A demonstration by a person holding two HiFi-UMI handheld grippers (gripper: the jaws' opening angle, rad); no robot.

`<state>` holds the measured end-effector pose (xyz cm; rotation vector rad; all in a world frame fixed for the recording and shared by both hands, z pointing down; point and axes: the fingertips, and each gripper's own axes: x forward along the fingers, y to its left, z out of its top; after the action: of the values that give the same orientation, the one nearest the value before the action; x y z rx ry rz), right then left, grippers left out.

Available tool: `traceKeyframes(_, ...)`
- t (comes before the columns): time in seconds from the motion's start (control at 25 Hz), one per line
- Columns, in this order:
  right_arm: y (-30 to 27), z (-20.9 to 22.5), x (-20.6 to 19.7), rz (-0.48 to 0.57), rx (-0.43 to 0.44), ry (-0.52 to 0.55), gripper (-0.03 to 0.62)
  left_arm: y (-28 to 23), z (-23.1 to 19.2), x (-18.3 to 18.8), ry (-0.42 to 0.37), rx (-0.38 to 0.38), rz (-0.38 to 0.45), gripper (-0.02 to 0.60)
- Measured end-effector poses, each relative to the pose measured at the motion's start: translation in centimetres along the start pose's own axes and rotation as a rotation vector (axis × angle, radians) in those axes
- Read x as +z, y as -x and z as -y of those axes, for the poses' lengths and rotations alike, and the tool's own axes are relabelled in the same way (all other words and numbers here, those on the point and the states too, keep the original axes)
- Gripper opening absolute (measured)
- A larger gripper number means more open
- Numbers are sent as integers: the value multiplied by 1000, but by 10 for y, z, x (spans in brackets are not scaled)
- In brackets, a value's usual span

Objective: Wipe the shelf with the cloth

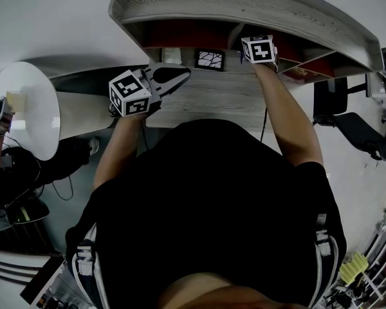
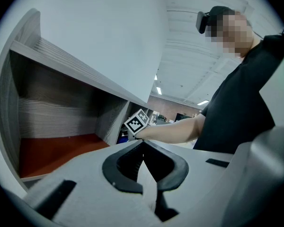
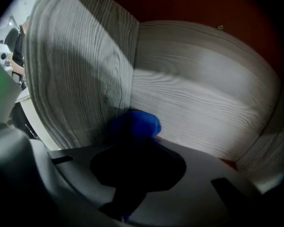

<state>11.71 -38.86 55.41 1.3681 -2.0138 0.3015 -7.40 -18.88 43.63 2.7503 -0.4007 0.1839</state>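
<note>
The wood-grain shelf (image 1: pixel 244 5) with red-lined compartments stands before me. My right gripper (image 3: pixel 135 143) reaches into a compartment; in the head view only its marker cube (image 1: pixel 258 49) shows at the opening. It is shut on a blue cloth (image 3: pixel 137 123), which presses into the corner where the side panel (image 3: pixel 80 79) meets the back wall (image 3: pixel 203 93). My left gripper (image 1: pixel 183 74) hovers outside the shelf, over the desk, to the left. Its jaws are closed tip to tip and hold nothing (image 2: pixel 143 144). It faces a compartment with a red floor (image 2: pixel 52 152).
A wood-grain desk top (image 1: pixel 225 98) lies under the shelf. A small black-and-white patterned box (image 1: pixel 210 59) stands between the grippers at the shelf's foot. A white round table (image 1: pixel 32 108) is at left, and a black chair (image 1: pixel 354 124) at right.
</note>
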Motion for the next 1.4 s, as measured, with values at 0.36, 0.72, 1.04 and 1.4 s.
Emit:
traceKeyframes(0.36, 4, 2, 2, 23, -5, -31, 61, 2, 2, -4, 2, -10, -12, 15)
traceKeyframes(0.72, 37, 0, 9, 75, -9, -64, 61, -11, 11, -6, -21, -63, -35, 15)
traceKeyframes(1.04, 87, 3, 17, 152, -7, -126, 61, -28, 18, -4, -44, -121, -53, 15)
traceKeyframes(1.4, 157, 6, 16, 258, 0, -193, 61, -38, 28, -1, -56, -166, -57, 15)
